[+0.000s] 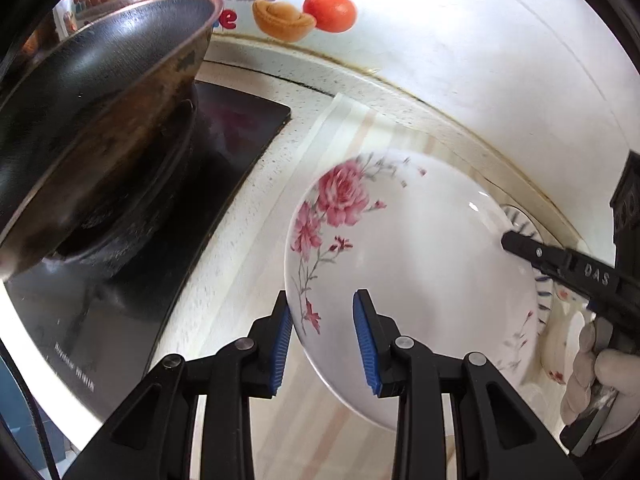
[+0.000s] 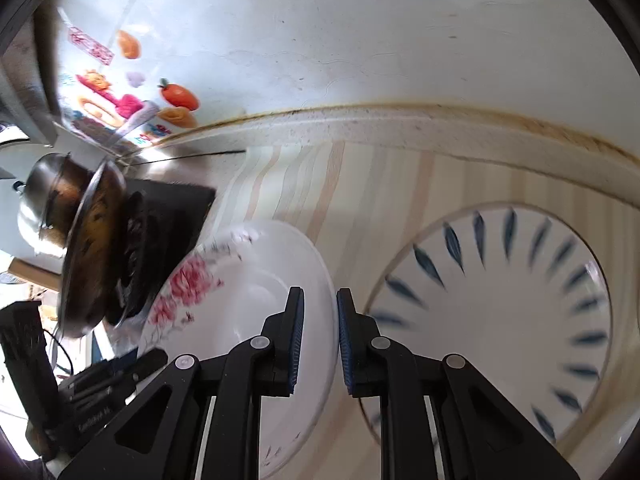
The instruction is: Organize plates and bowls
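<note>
A white floral plate (image 1: 404, 264) with pink blooms is hanging tilted, its rim sitting between both pairs of jaws. The right gripper (image 2: 320, 336) is pinching the rim narrowly; the left gripper (image 1: 322, 340) is straddling the opposite rim, wider, contact unclear. Glazed rim could be slipping, dropping onto the blue-leaf plate (image 2: 520, 300) just right of the right jaws.

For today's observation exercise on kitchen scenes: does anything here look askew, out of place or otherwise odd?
The floral plate is tilted steeply off the striped mat, with the left gripper and right gripper each straddling its rim. The wok leans on the burner. Brown grime lines the counter-wall seam. The blue-leaf plate lies flat.
</note>
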Available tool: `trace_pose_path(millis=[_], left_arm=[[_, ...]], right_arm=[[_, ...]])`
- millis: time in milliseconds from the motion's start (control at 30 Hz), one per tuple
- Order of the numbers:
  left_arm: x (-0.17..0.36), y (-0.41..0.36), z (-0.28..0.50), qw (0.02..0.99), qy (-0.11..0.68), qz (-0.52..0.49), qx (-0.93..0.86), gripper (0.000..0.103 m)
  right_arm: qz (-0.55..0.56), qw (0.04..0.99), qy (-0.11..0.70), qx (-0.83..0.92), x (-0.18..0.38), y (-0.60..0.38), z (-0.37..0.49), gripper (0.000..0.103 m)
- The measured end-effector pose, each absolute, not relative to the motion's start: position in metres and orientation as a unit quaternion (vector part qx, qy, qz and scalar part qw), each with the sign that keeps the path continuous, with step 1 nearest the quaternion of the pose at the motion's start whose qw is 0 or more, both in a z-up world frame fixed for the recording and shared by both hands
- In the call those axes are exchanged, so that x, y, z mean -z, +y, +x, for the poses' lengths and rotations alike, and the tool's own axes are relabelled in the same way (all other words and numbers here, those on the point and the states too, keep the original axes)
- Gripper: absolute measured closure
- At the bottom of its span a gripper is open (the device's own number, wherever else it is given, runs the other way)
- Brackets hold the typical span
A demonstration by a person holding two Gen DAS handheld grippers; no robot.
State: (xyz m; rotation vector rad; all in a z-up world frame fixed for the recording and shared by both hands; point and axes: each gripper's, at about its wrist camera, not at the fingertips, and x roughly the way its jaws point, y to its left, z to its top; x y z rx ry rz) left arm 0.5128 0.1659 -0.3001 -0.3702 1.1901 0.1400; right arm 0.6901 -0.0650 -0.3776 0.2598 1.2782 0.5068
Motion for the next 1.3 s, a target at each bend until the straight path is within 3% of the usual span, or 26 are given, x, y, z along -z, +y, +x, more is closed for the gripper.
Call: trace_pose_path(millis=[300, 567, 900, 1300], left_arm=[[0.268, 0.119, 0.48, 0.821, 0.552, -0.142, -0.031, 0.075], [0.272, 0.064, 0.456, 0.815, 0.57, -0.107, 0.002, 0.075], [0.304, -0.004, 0.441, 0.791, 0.608, -0.057, 0.048, 0.075], [0.332, -0.036, 0.439, 0.778, 0.626, -0.018, 0.049, 0.075]], right_arm=[[0.151, 0.769, 0.575, -0.236, 0.34, -0.132, 0.609, 0.085], [0.179, 0.771, 0.571, -0.219, 0.333, -0.199, 0.527, 0.085], [0.224, 0.764, 0.582, -0.168, 0.357, -0.276, 0.447, 0.085], [0.235, 0.747, 0.607, -0.134, 0.393, -0.305, 0.415, 0.085]])
